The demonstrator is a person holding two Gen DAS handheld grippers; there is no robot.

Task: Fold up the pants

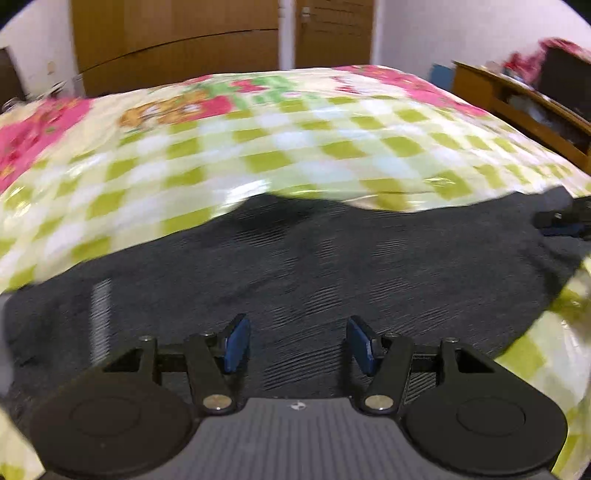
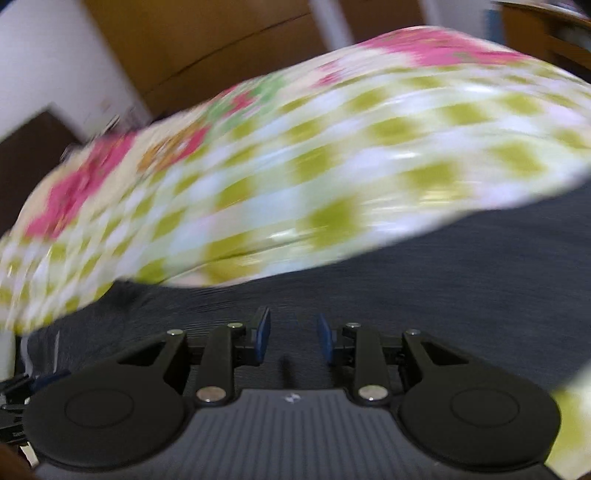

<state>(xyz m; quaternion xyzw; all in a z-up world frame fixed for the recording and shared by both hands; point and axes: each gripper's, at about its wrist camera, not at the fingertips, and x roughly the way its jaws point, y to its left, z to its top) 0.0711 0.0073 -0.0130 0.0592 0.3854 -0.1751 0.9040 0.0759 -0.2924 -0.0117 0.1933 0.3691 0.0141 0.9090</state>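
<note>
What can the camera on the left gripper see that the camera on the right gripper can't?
Only the left view shows the wooden shelf unit at the bed's right side and the white strip on the pants. Only the right view shows a dark brown cabinet at the left. Both show the dark pants lying on the checked bedspread, the wooden wardrobe behind, and an open gripper with nothing between its pads.

The pants [image 1: 295, 258] lie spread flat across the near part of the bed [image 1: 258, 147], on top of the bedspread. The left claw [image 1: 298, 345] hangs over their near edge, and the right claw [image 2: 293, 338] hangs over them too, off to the right. Behind the bed stands a wardrobe [image 1: 173, 40]; a door [image 1: 332, 33] sits right of it. A shelf unit [image 1: 517, 107] stands beside the bed's right edge.
</note>
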